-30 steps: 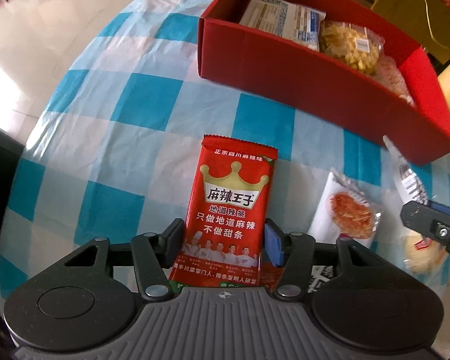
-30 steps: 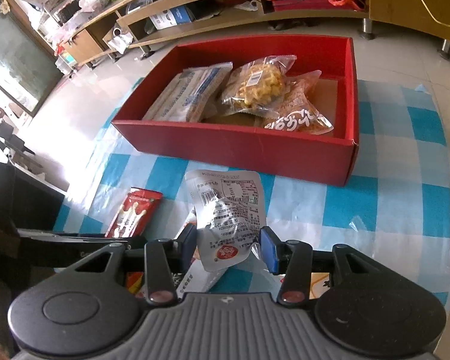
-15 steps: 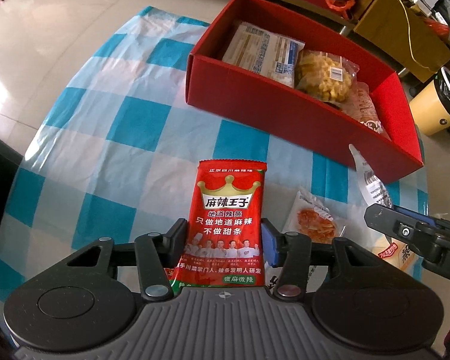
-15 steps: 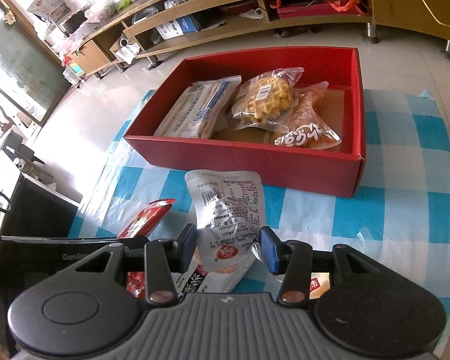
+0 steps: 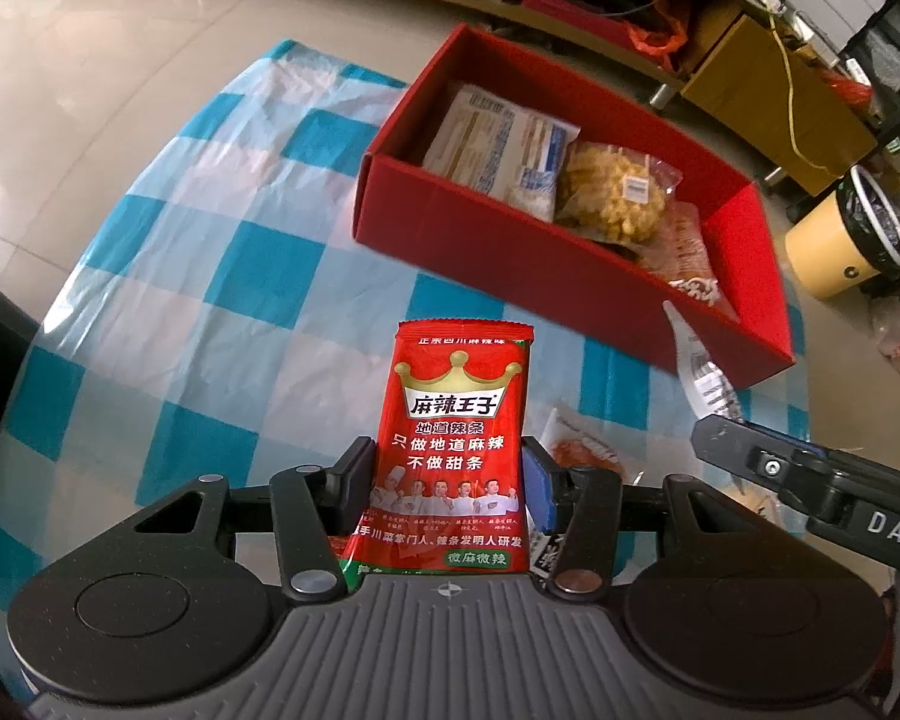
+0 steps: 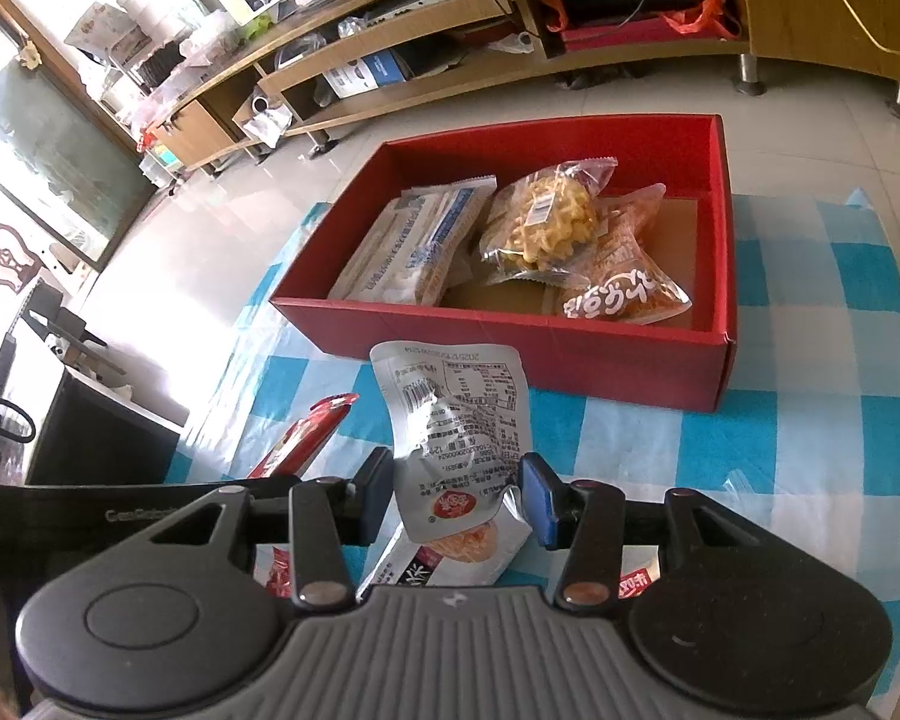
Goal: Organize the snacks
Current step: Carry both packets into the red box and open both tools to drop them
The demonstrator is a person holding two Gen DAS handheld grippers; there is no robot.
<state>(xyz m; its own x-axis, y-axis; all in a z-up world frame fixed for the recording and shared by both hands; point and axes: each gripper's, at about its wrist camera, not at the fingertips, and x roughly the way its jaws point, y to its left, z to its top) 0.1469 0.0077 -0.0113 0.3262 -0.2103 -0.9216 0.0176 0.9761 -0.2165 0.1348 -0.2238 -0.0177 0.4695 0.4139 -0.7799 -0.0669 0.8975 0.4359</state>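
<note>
The left tongs (image 5: 448, 483) grasp a red snack packet (image 5: 459, 447), held upright above the checked desk (image 5: 222, 324), their jaws having just closed tighter on it. The right tongs (image 6: 457, 495) clench a silver snack pouch (image 6: 456, 432) near the red box (image 6: 570, 354), which holds three snack bags.

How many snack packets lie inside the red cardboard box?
3 visible: a white-and-blue packet at the left, a clear bag of yellow snacks in the middle, an orange packet at the right. More may hide underneath.
</note>
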